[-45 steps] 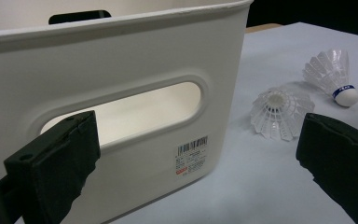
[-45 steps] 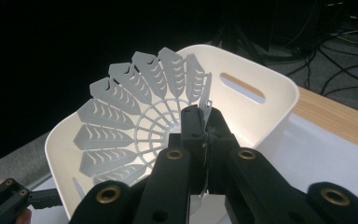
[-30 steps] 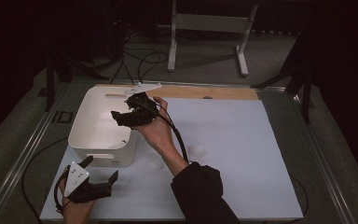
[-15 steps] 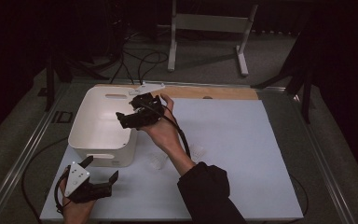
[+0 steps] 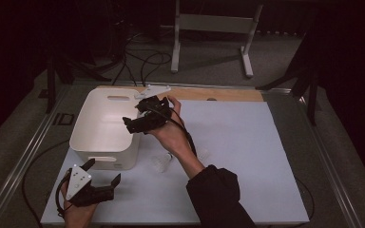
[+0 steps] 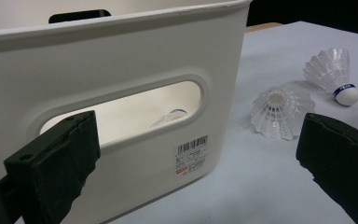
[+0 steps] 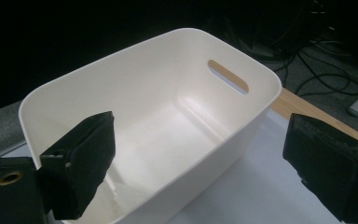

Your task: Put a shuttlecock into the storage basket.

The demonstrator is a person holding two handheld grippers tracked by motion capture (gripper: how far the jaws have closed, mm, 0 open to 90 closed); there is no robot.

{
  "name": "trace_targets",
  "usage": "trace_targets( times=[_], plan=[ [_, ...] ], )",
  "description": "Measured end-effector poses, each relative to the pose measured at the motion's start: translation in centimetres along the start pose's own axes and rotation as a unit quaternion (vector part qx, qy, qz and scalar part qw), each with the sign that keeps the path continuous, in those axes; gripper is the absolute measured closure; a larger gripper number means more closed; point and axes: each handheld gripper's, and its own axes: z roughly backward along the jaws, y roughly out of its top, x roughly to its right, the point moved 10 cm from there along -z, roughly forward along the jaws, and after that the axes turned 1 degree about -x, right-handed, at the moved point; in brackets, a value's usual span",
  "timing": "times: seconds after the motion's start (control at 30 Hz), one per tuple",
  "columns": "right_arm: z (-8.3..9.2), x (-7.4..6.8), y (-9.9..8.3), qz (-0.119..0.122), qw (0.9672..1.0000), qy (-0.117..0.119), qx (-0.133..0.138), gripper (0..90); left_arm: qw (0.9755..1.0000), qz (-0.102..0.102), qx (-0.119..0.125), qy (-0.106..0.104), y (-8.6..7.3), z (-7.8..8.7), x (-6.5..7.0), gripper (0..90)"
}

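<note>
The white bin (image 5: 105, 124) stood on the pale table sheet (image 5: 247, 142), directly below and ahead of the right gripper (image 5: 135, 122), which hung over the bin's right rim. In the right gripper view the bin's (image 7: 158, 116) hollow lay between the wide-spread jaws, which had just been opening with nothing between them. The left gripper (image 5: 105, 175) rested near the table's front edge, just short of the bin's near wall; its jaws stood apart and held nothing. In the left gripper view a shuttlecock inside the bin (image 6: 170, 117) showed through the handle slot (image 6: 135, 112). Two shuttlecocks lay on the sheet to the right of the left gripper's jaws: a nearer shuttlecock (image 6: 279, 112) and a farther shuttlecock (image 6: 333, 74).
</note>
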Motion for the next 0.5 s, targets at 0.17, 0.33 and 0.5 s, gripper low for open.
trace_targets(
  times=[0.17, 0.33, 0.5],
  plan=[
    [0.3, 0.3, -0.5, -0.001, 1.0, -0.001, -0.002, 8.8, 1.0, 0.0, 0.0, 0.0, 0.0, 0.0, 0.0, 0.1],
    [0.7, 0.9, -1.1, -0.003, 1.0, -0.001, -0.007, 8.8, 1.0, 0.001, -0.001, 0.0, 0.0, 0.0, 0.0, 0.1],
    [1.1, 1.5, -1.6, -0.009, 0.9999, -0.001, -0.008, 8.8, 1.0, 0.001, -0.001, 0.0, 0.0, 0.0, 0.0, 0.1]
  ],
)
